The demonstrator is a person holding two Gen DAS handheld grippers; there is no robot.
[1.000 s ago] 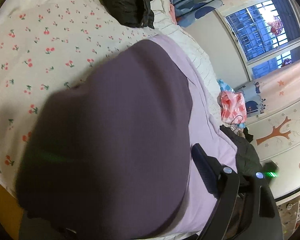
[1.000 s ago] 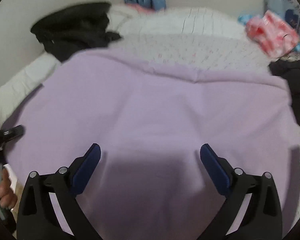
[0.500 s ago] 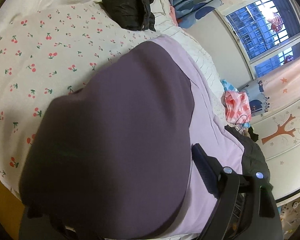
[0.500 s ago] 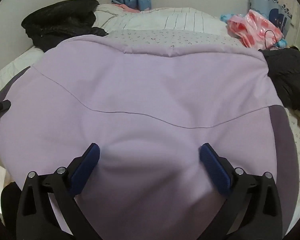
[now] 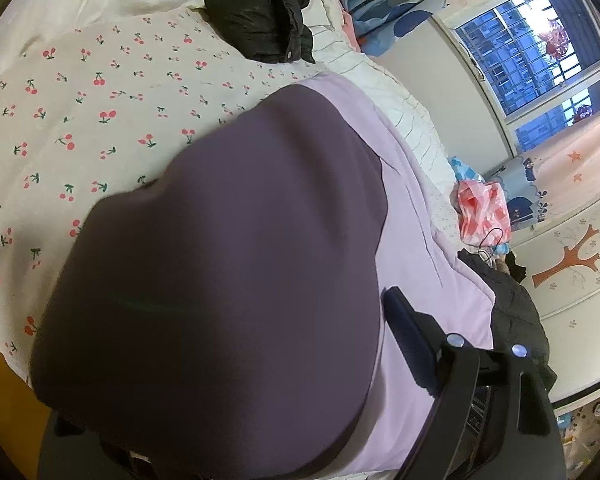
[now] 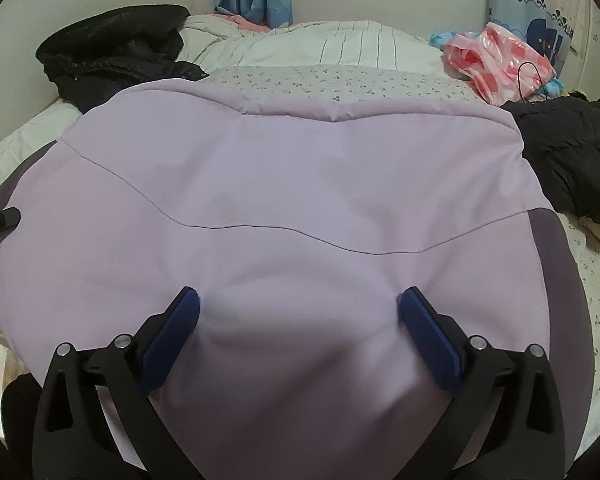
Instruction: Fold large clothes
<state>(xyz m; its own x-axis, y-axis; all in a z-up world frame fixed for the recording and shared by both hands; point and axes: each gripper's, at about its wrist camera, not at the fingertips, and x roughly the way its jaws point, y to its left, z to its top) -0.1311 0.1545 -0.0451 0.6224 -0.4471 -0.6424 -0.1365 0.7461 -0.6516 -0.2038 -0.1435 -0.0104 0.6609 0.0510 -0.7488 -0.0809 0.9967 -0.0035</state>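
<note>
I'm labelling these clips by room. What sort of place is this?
Most likely a bedroom, perhaps a child's. The lilac garment lies spread on a bed with a cherry-print sheet, and cartoon-print curtains hang by the window.

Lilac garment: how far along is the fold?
Done: the lilac garment lies spread on the bed. In hand: both grippers stand open at its near edge, the right gripper over lilac cloth, the left gripper's one visible finger beside the dark purple panel. Left: no fold shows yet.
</note>
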